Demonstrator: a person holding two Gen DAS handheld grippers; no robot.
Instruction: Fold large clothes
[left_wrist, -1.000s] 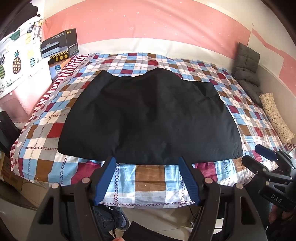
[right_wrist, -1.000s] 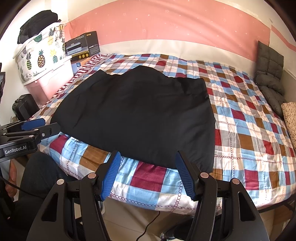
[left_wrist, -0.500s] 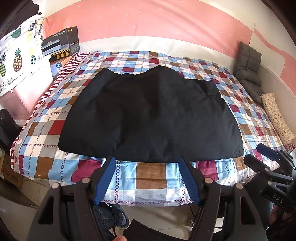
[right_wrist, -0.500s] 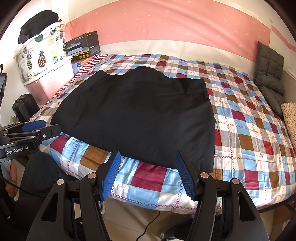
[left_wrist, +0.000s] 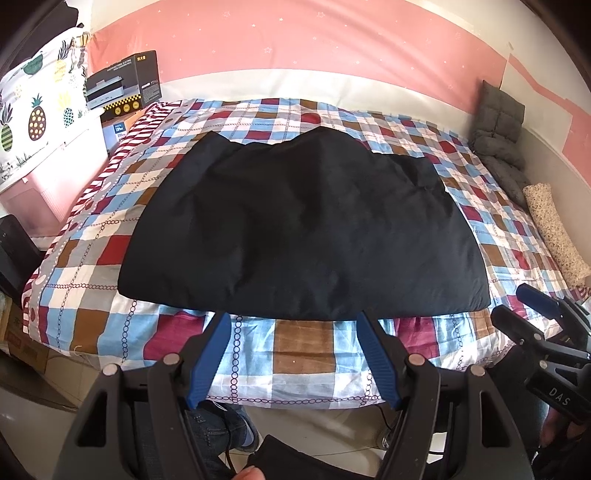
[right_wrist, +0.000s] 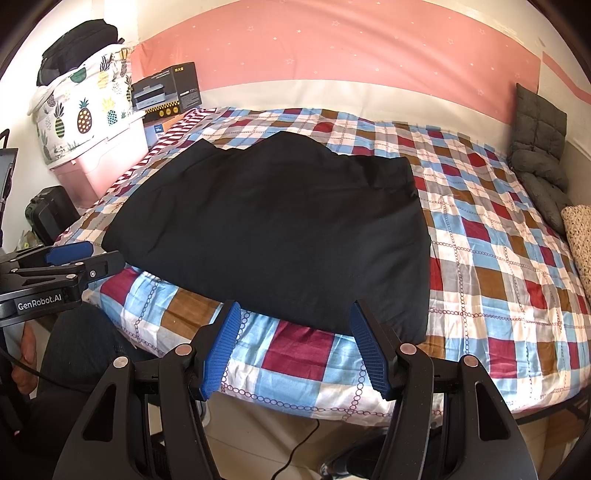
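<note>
A large black garment (left_wrist: 303, 229) (right_wrist: 273, 229) lies spread flat on a bed with a checked cover (left_wrist: 306, 350) (right_wrist: 491, 258). Its near hem runs along the bed's front edge. My left gripper (left_wrist: 293, 325) hovers open just in front of that hem, with nothing between its blue pads. My right gripper (right_wrist: 293, 314) is open too, held off the bed's front edge near the garment's right corner, empty. Each gripper shows at the edge of the other's view: the right gripper (left_wrist: 532, 314) and the left gripper (right_wrist: 77, 258).
Pink storage bin under a pineapple-print cloth (right_wrist: 85, 122) and a black box (right_wrist: 166, 92) stand left of the bed. Grey cushions (right_wrist: 539, 155) and a speckled pillow (left_wrist: 554, 229) line the right side. A cable (right_wrist: 299, 446) trails on the floor. The person's legs are below.
The left wrist view has shifted slightly, the bed sitting a little lower left in frame. Both grippers remain open and the garment has not moved.
</note>
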